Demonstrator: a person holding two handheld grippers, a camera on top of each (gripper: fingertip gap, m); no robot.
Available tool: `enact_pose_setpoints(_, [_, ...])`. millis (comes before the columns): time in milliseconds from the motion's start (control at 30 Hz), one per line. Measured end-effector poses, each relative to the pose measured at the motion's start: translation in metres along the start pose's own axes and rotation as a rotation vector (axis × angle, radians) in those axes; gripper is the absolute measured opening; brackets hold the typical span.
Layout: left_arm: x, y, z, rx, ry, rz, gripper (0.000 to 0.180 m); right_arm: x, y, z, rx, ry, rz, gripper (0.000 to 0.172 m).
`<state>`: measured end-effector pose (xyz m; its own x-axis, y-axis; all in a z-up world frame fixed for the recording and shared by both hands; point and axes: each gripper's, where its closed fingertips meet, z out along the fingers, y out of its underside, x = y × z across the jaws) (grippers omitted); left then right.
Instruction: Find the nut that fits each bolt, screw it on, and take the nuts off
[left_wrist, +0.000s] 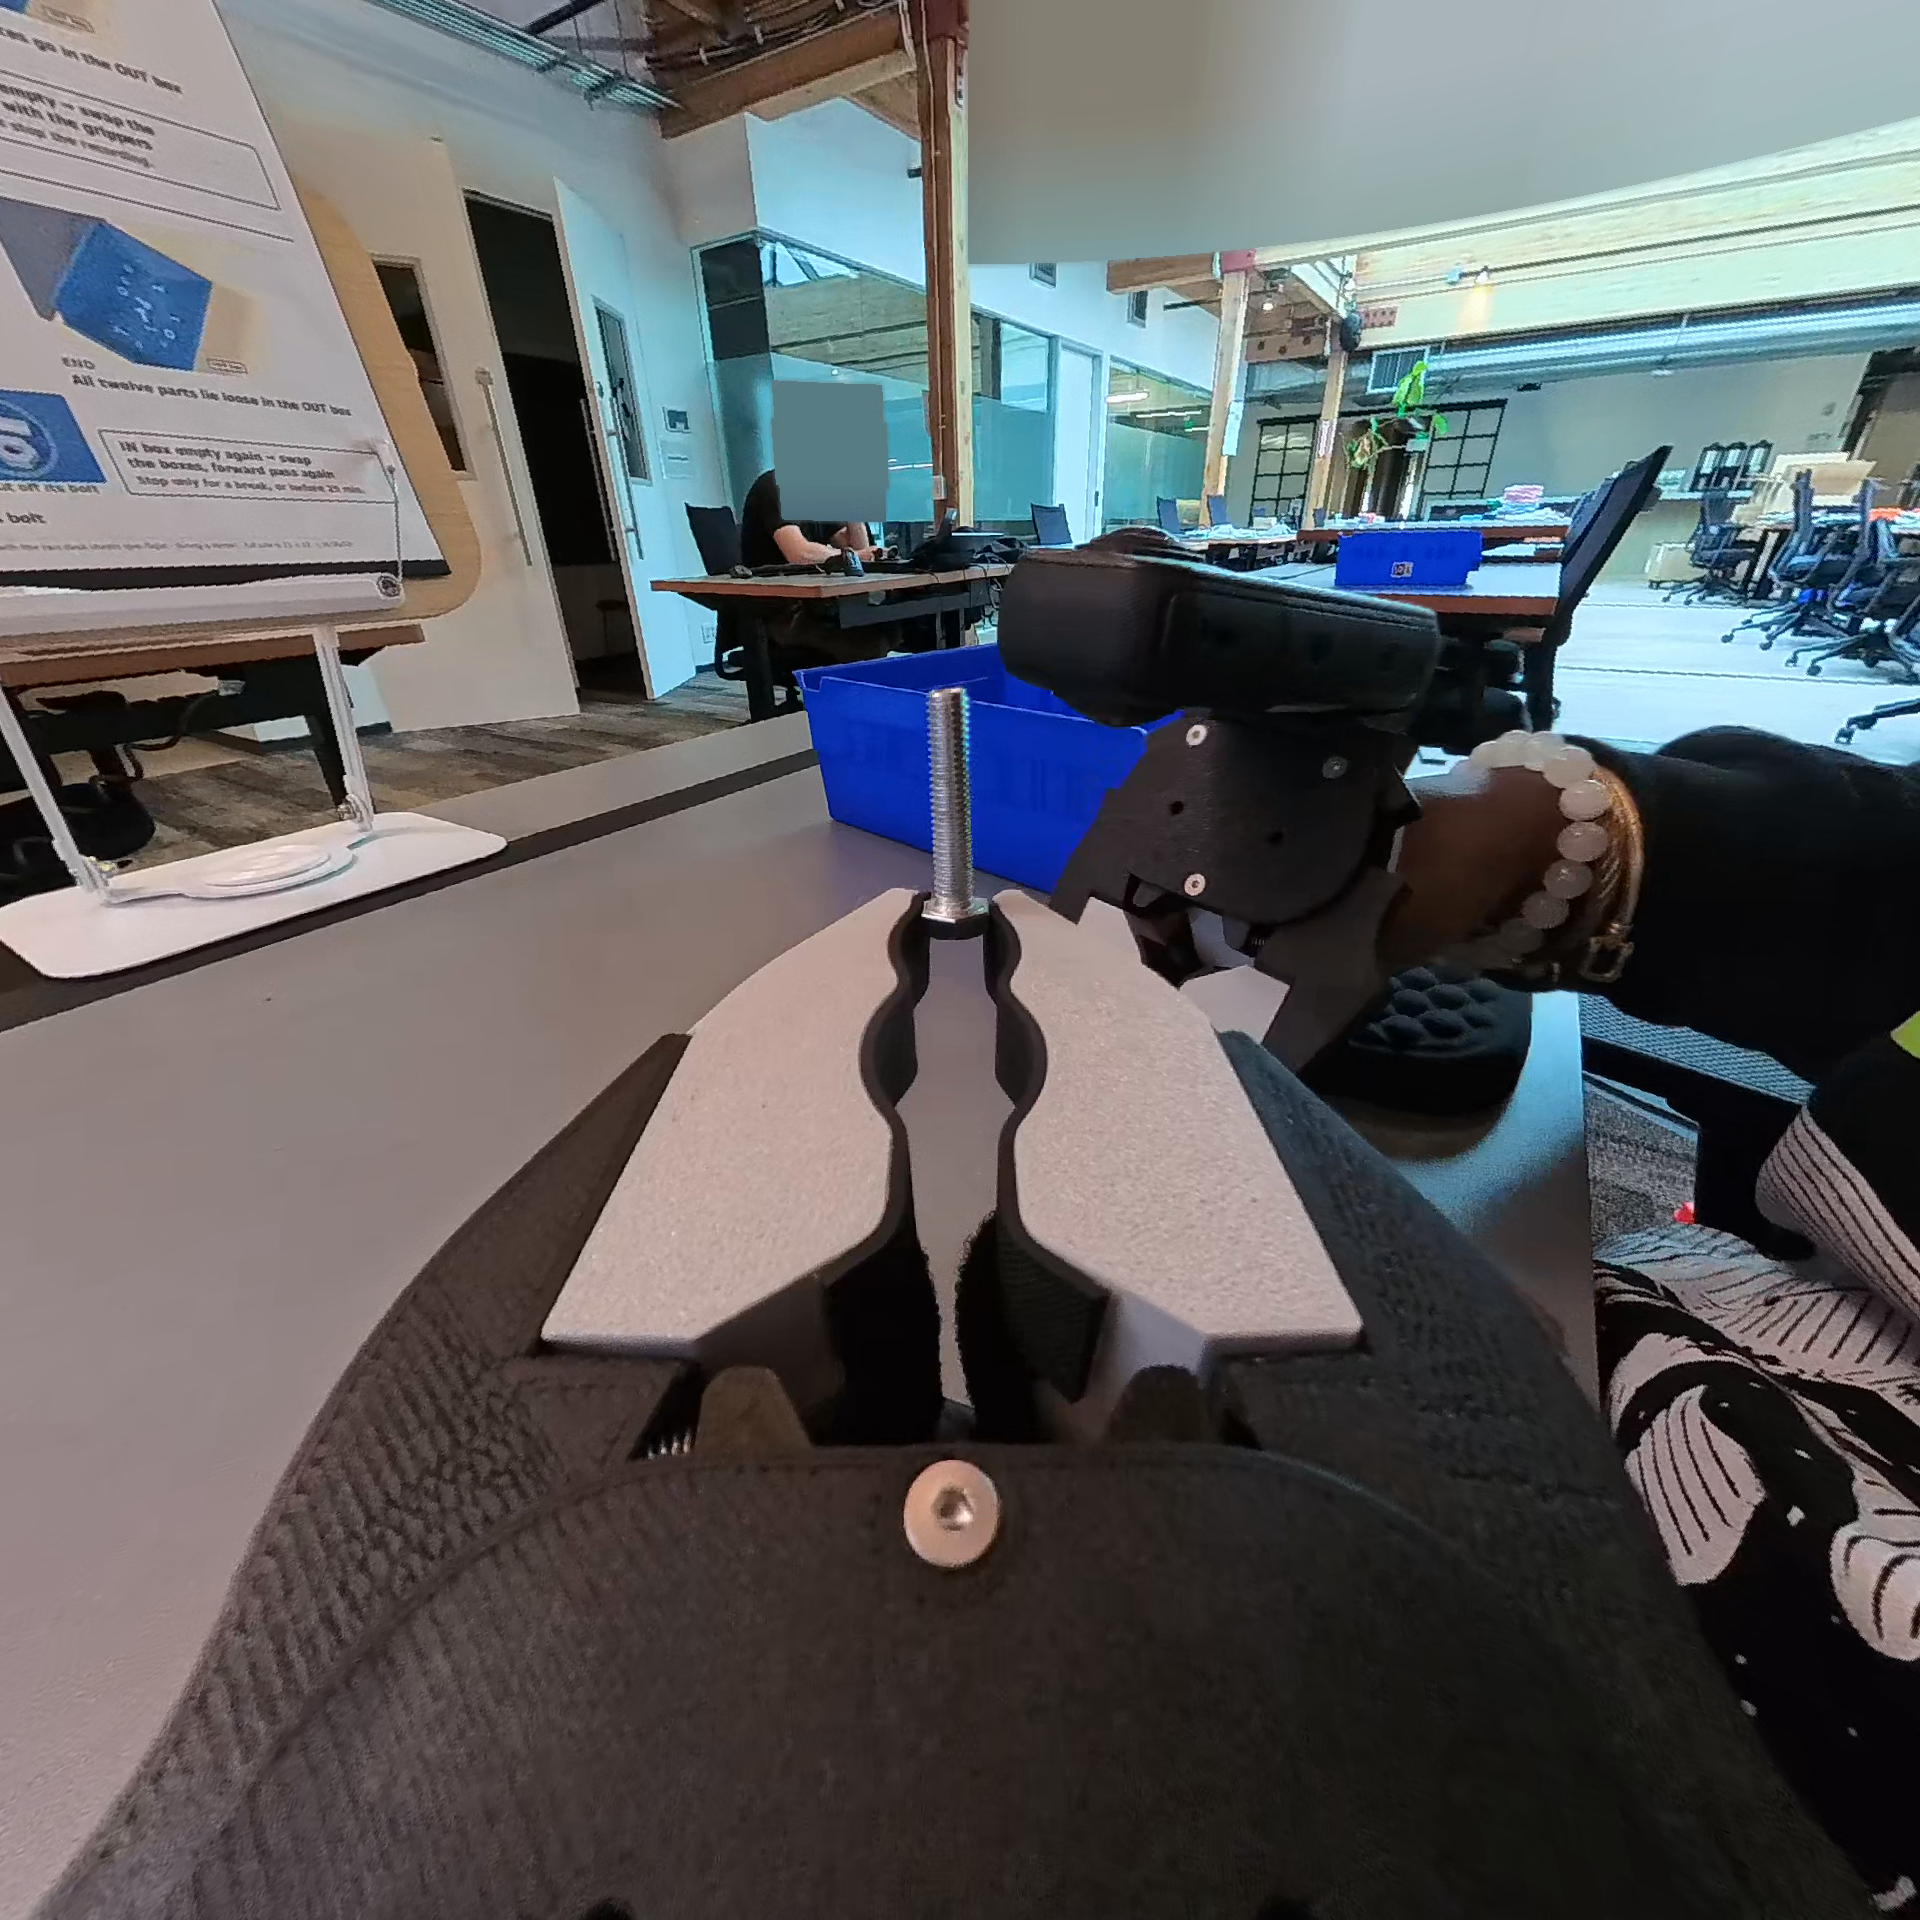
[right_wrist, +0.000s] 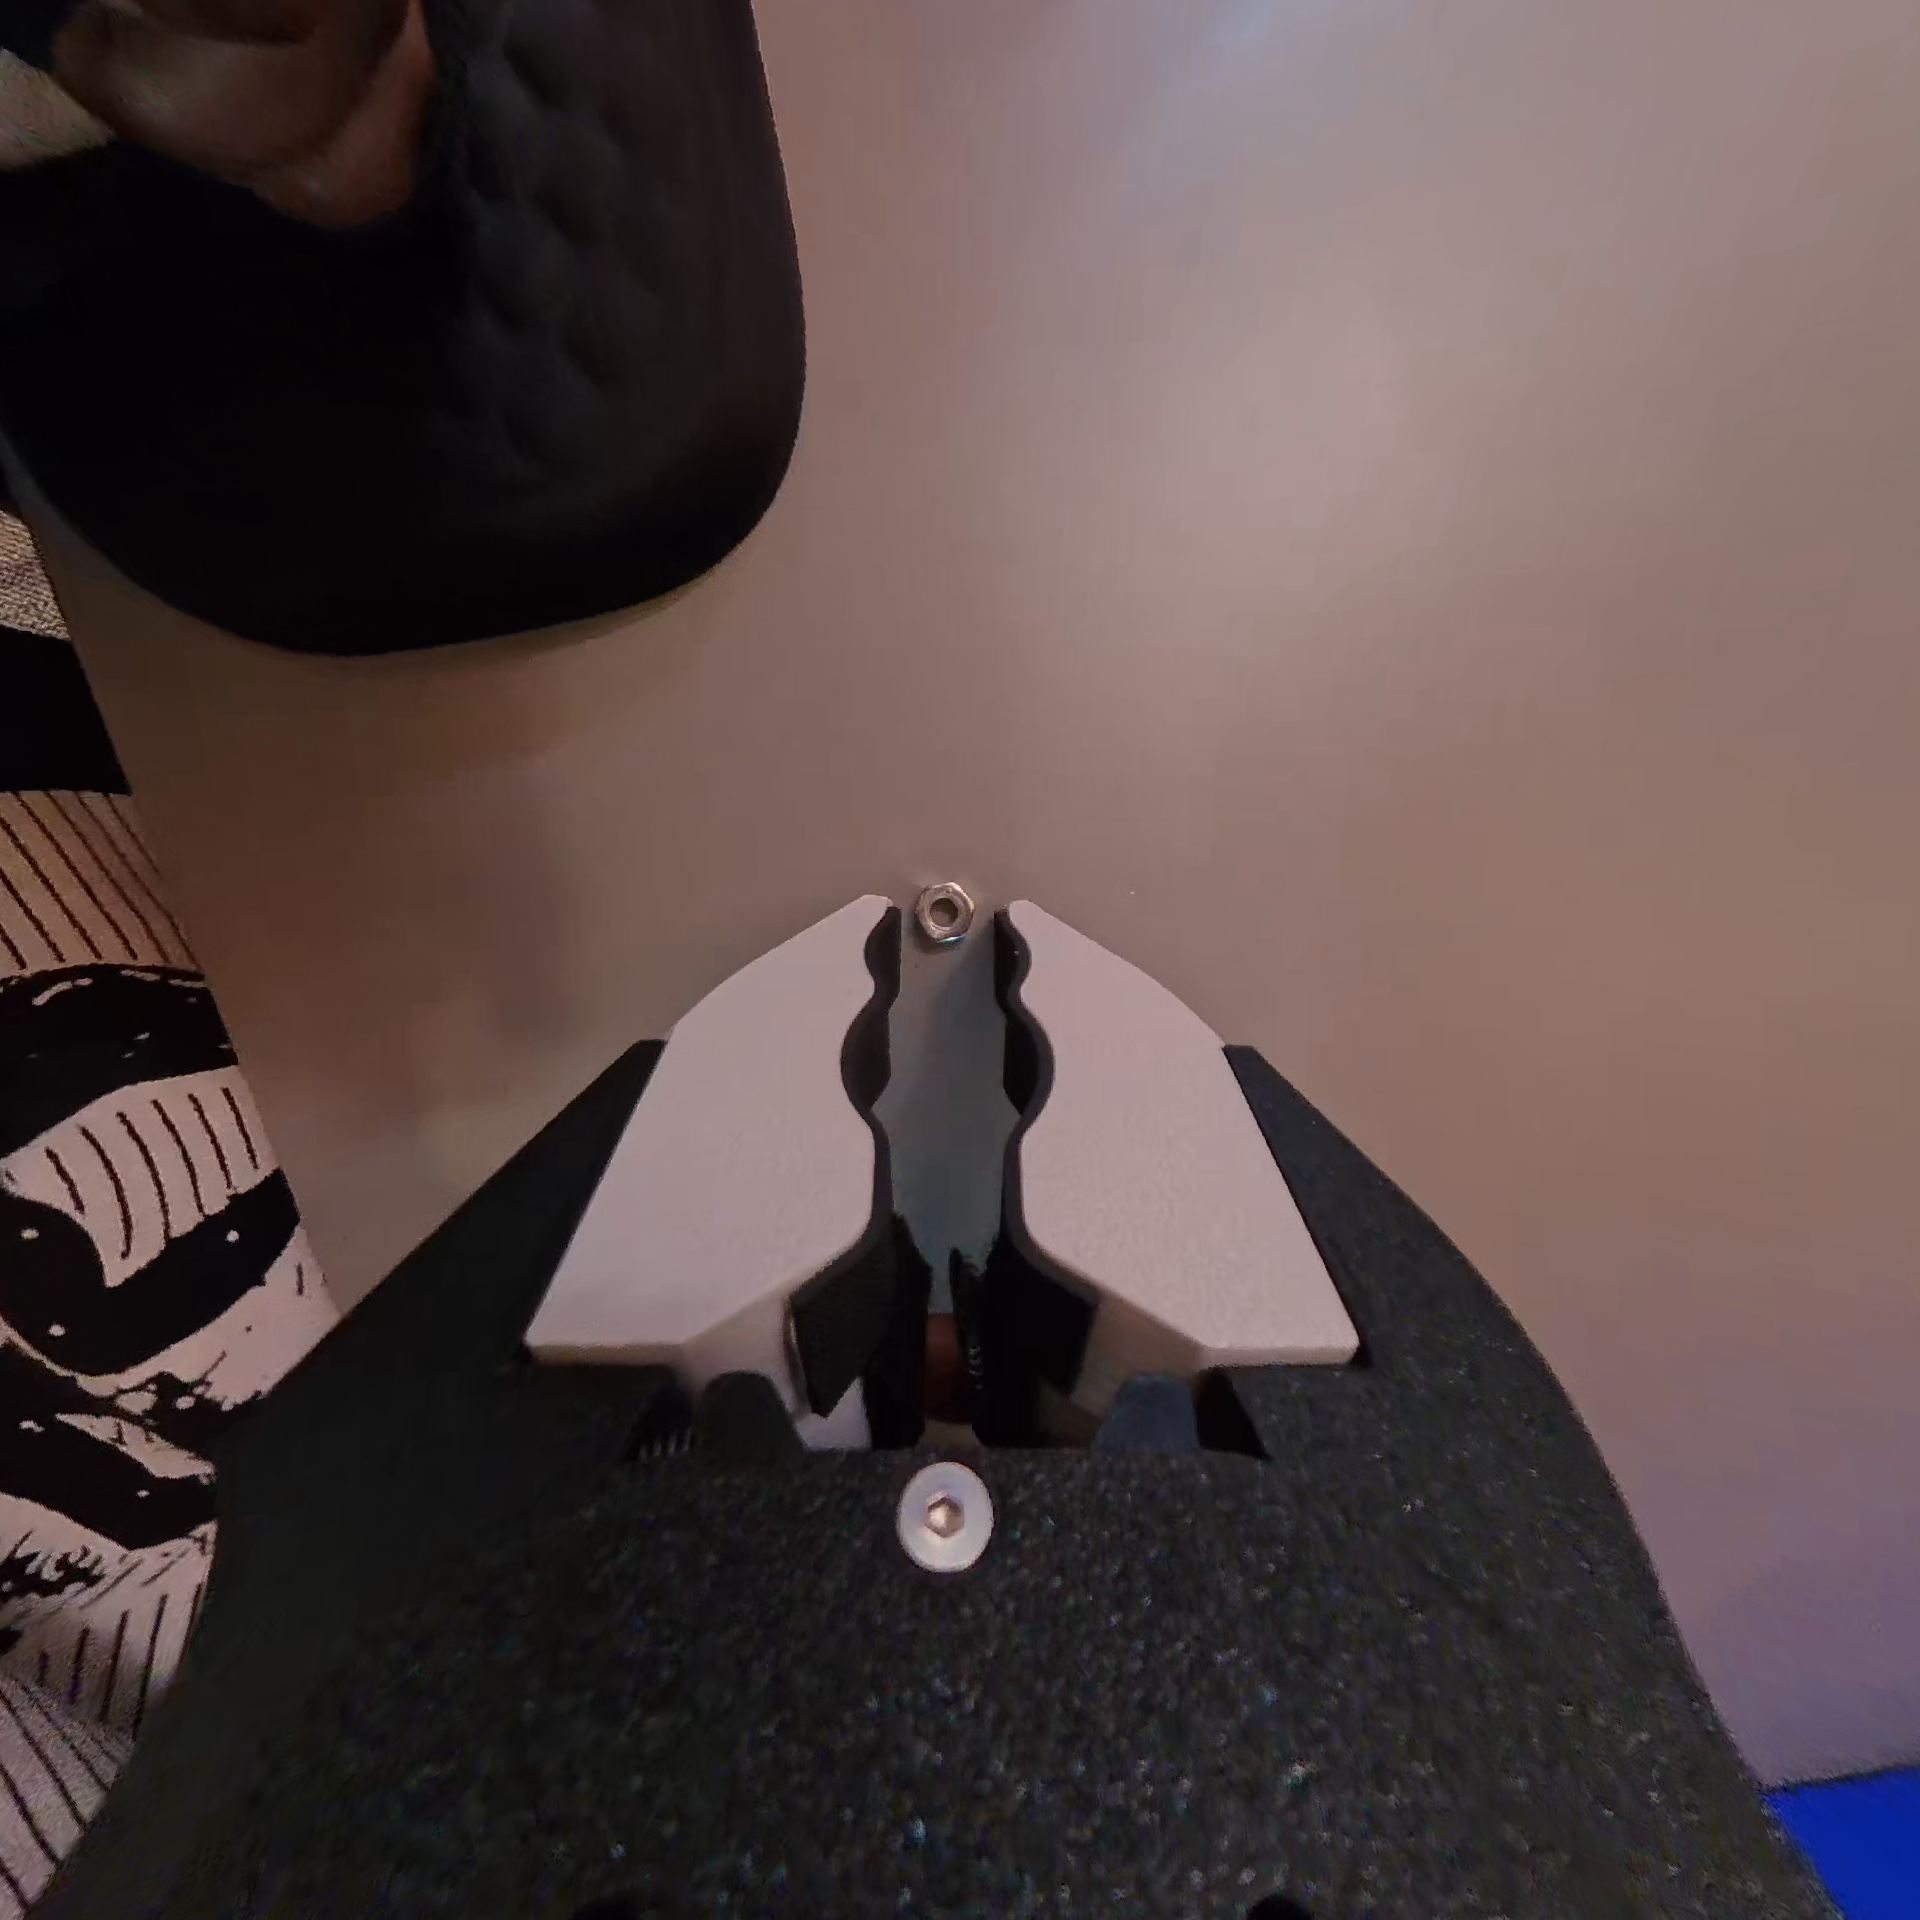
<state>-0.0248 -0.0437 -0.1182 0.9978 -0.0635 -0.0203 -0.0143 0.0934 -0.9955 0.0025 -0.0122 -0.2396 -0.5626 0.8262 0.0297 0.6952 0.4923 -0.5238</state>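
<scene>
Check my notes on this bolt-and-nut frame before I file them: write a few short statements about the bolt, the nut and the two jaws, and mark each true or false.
1. The left gripper holds a silver bolt by its head, threads pointing up. True.
2. A nut is already threaded on that bolt. False: the shaft is bare.
3. The nut lies flat on the grey table between the right gripper jaws. True.
4. The right jaws are clamped on the nut. False: gaps show on both sides, so they are open around it.
5. The blue bin sits in front of the bolt. False: it is behind it.
</scene>
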Motion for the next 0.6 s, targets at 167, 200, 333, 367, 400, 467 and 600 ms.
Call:
enact_pose_setpoints(167, [0.0,0.0,0.0,-0.001,-0.003,0.004,0.01,0.001,-0.001,0.0,-0.017,0.059,0.023,0.01])
enact_pose_setpoints(200, [0.001,0.001,0.0,-0.002,-0.001,0.005,0.01,0.001,-0.001,0.0,-0.017,0.06,0.021,0.01])
enact_pose_setpoints(333, [0.006,0.001,0.001,-0.009,0.033,0.013,0.01,0.003,-0.004,-0.002,0.026,0.028,-0.048,0.01])
enact_pose_setpoints(367, [0.009,0.001,0.001,-0.01,0.058,0.015,0.01,0.004,-0.008,-0.009,0.067,0.012,-0.074,0.01])
enact_pose_setpoints(400, [0.014,0.001,0.001,-0.014,0.095,0.019,0.01,0.004,-0.014,-0.02,0.115,-0.022,-0.098,0.01])
enact_pose_setpoints(467, [0.026,0.0,0.0,-0.017,0.183,0.022,0.01,0.006,-0.031,-0.053,0.232,-0.084,-0.173,0.01])
enact_pose_setpoints(600, [0.056,-0.007,-0.003,0.001,0.411,-0.039,0.01,-0.008,-0.059,-0.127,0.384,-0.245,-0.431,0.01])
